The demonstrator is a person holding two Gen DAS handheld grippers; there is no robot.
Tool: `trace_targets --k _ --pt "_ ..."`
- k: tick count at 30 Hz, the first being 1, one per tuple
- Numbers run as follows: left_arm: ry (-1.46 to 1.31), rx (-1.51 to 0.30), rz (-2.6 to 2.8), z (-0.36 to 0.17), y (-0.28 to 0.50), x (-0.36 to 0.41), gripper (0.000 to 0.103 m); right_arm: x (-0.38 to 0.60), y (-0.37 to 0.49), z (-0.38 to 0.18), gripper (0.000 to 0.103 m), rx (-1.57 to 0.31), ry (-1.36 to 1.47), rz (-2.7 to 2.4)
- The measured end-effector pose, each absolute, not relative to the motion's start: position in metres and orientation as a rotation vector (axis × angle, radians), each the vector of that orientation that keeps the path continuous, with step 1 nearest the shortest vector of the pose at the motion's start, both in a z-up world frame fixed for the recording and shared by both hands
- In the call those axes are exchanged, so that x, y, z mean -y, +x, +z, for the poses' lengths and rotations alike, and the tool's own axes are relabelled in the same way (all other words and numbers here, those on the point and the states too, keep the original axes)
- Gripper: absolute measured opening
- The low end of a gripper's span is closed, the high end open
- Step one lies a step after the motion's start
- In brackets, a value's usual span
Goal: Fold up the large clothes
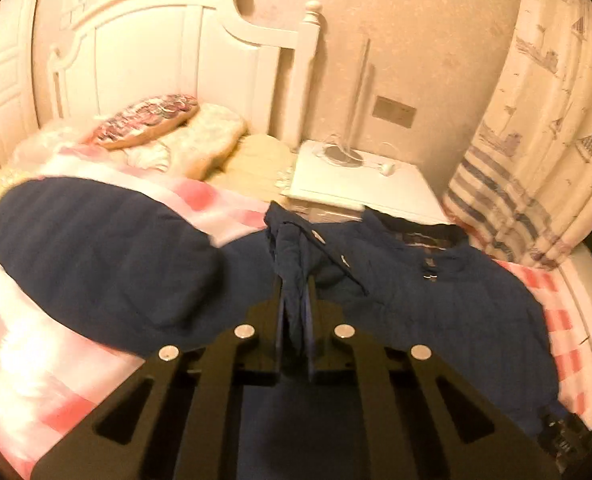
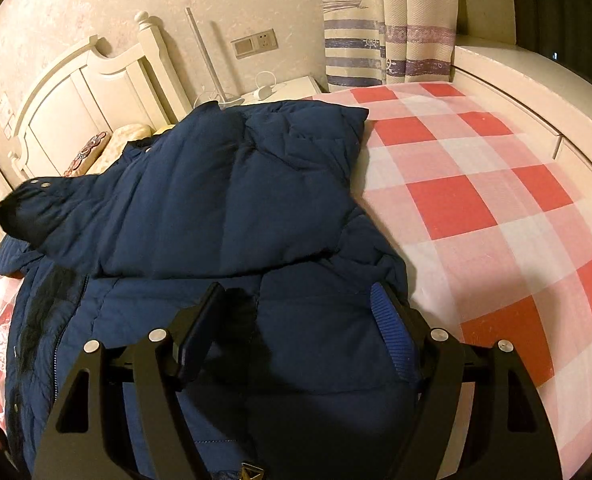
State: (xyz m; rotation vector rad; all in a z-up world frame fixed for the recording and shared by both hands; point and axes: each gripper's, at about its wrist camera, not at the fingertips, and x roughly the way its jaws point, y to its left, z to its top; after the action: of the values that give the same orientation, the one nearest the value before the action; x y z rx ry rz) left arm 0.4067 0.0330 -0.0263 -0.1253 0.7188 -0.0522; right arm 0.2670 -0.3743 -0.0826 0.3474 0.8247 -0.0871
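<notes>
Jacket (image 2: 224, 200): navy quilted cloth, matt, padded. Bed sheet (image 2: 476, 200): smooth checked cloth. Headboard (image 1: 156, 60): white painted wood, satin. Tongs (image 2: 296, 320): matt black plastic, ribbed blue pads (image 2: 392, 328).

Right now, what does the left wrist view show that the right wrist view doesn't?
Left wrist only: the left gripper shut on a fold of the navy jacket, and the whole white nightstand.
Right wrist only: the right gripper open over the jacket, the window ledge, and most of the bare checked sheet.
Both: the jacket, headboard, curtain and patterned pillow.
</notes>
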Motion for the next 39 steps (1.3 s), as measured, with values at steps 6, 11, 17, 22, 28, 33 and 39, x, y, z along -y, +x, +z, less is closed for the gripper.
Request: trace_targets --k 6,11,17,22,28,33,39 --pt "0.005 -0.890 0.080 -0.087 0.417 -0.046 0.018 0.375 0.269 -0.083 0.074 -0.830 0.343 -0.088" --pt "0.044 -0.616 0.087 -0.071 0.369 -0.038 0.088 0.375 0.270 -0.084 0.074 -0.836 0.331 -0.094" --pt "0.222 -0.609 -0.009 -0.068 0.363 0.001 0.097 0.374 0.272 -0.085 0.080 -0.842 0.322 -0.082" --pt "0.257 -0.846 -0.061 -0.129 0.391 0.011 0.097 0.368 0.276 -0.085 0.084 -0.858 0.280 -0.090" --pt "0.221 -0.861 -0.074 -0.132 0.393 0.002 0.101 0.352 0.284 -0.061 0.083 -0.839 0.216 -0.127" --pt "0.243 -0.864 -0.056 -0.133 0.397 0.004 0.101 0.304 0.327 -0.029 0.083 -0.791 0.101 -0.045" --pt "0.226 -0.870 -0.063 -0.131 0.403 0.004 0.101 0.258 0.385 -0.079 0.086 -0.980 -0.045 -0.032"
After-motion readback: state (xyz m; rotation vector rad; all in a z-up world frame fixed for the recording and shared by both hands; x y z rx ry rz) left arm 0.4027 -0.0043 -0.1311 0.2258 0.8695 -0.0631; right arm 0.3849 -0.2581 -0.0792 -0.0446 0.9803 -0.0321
